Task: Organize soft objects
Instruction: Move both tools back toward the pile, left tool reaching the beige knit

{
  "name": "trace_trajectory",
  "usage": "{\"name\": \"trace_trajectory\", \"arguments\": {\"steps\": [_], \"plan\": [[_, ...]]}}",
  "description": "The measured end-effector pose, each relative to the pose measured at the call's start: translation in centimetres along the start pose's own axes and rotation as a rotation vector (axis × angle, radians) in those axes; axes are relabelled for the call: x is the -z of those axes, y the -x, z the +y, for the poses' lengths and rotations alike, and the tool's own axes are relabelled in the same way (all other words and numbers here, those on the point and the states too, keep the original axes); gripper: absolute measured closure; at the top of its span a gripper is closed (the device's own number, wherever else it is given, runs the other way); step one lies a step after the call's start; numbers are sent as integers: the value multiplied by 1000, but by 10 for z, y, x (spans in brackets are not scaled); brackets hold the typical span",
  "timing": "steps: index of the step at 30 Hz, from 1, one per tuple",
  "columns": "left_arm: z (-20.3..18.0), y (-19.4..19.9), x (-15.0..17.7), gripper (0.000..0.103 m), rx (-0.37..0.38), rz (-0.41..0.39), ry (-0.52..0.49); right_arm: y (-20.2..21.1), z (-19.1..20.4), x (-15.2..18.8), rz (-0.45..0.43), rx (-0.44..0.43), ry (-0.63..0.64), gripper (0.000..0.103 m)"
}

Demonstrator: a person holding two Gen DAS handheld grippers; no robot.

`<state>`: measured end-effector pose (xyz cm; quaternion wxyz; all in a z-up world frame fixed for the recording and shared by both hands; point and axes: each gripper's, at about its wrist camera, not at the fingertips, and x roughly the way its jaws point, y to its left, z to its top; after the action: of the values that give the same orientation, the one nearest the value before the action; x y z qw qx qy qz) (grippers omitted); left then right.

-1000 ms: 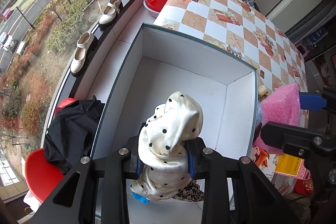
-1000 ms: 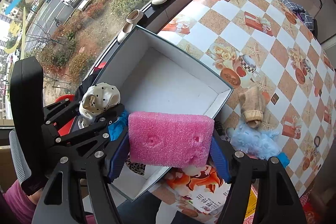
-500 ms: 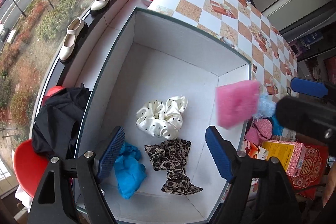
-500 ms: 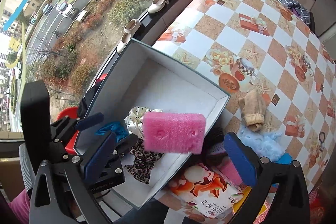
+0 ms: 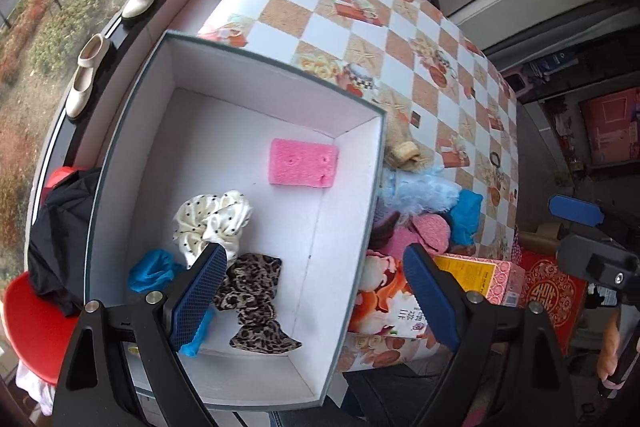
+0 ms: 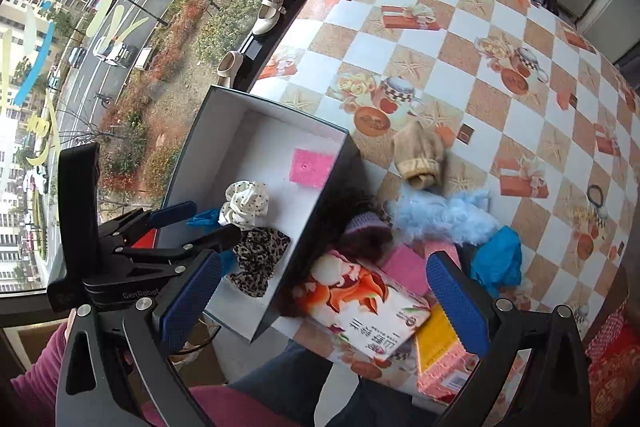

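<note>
Left gripper (image 5: 314,291): jaws opening, nothing between them.
Right gripper (image 6: 324,301): wide apart, empty.
Sponge (image 5: 303,163): inside box (image 5: 256,57).
Hair tie (image 6: 596,193): far right, right view only.

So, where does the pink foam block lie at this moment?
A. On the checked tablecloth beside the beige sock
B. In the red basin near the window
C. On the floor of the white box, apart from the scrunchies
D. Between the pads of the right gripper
C: the pink foam block lies flat on the floor of the white box, apart from the dotted scrunchie; no gripper touches it.
</note>
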<state>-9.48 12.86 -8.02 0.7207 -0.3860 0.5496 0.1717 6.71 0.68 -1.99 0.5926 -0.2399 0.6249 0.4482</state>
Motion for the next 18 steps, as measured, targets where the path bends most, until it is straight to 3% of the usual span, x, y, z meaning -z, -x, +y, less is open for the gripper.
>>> {"name": "trace_trajectory", "arguments": {"steps": [11, 18], "plan": [[-100, -21, -9, 11, -25, 73, -201, 57, -137, 34, -64, 113, -239, 0], [-139, -55, -13, 11, -69, 131, -271, 15, -218, 57, 21, 119, -374, 0]]}}
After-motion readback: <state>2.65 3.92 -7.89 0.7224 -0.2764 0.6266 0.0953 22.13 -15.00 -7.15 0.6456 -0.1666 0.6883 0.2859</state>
